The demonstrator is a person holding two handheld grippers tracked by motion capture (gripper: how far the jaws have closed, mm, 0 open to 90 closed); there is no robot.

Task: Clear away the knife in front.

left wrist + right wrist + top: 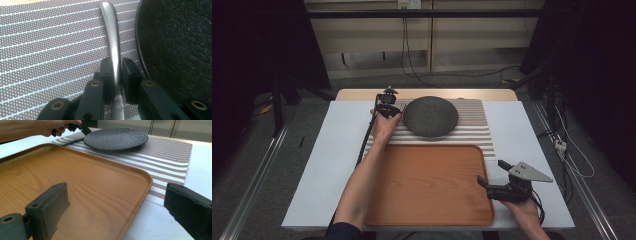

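My L claw (116, 72) is clamping a slim grey metal utensil handle (112, 42) beside the dark round stoneware plate (180, 47); R claw (117, 210) is hanging wide open.

A wooden tray (427, 185) lies bare on the near half of the white table (322, 170), its long side running from 9 to 3 o'clock. At 12 o'clock from it, edge touching edge, a striped placemat (472, 127) is spread flat. A dark round plate (430, 116) rests on that mat, left of its middle. Beyond the table, at 12 o'clock, black cables (412, 65) hang before a pale panelled wall (372, 35). Grey floor (257, 165) lies at 9 and 3 o'clock.
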